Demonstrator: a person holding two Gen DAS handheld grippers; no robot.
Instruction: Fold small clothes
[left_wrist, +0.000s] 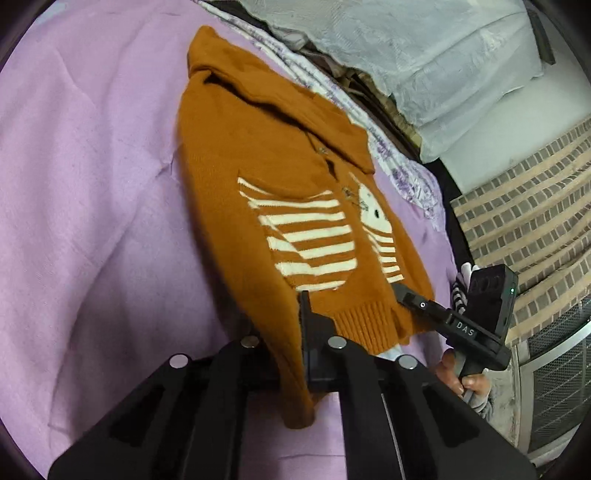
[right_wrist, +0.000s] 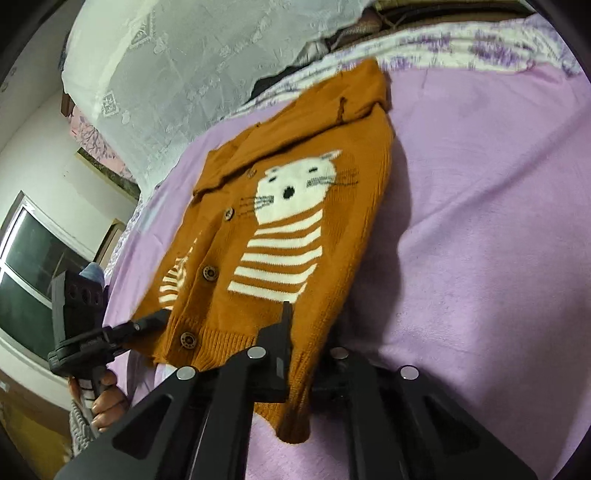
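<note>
My left hand-held gripper (left_wrist: 308, 332) and right hand-held gripper (right_wrist: 284, 332) each pinch the ribbed hem of a small rust-orange knitted cardigan (right_wrist: 295, 221) with a white striped cat, which lies spread on the lilac bedsheet (right_wrist: 480, 221).

Lilac bedspread (left_wrist: 92, 177) covers bed; white lace cloth (right_wrist: 177, 74) heaped behind; brick-pattern wall (left_wrist: 528, 214) beside; dark window (right_wrist: 33, 266) opposite.

Both wrist views: close, angled down over the hem; shared: orange cardigan (left_wrist: 266, 192) (right_wrist: 295, 229), purple bedsheet (left_wrist: 92, 184) (right_wrist: 480, 221).
</note>
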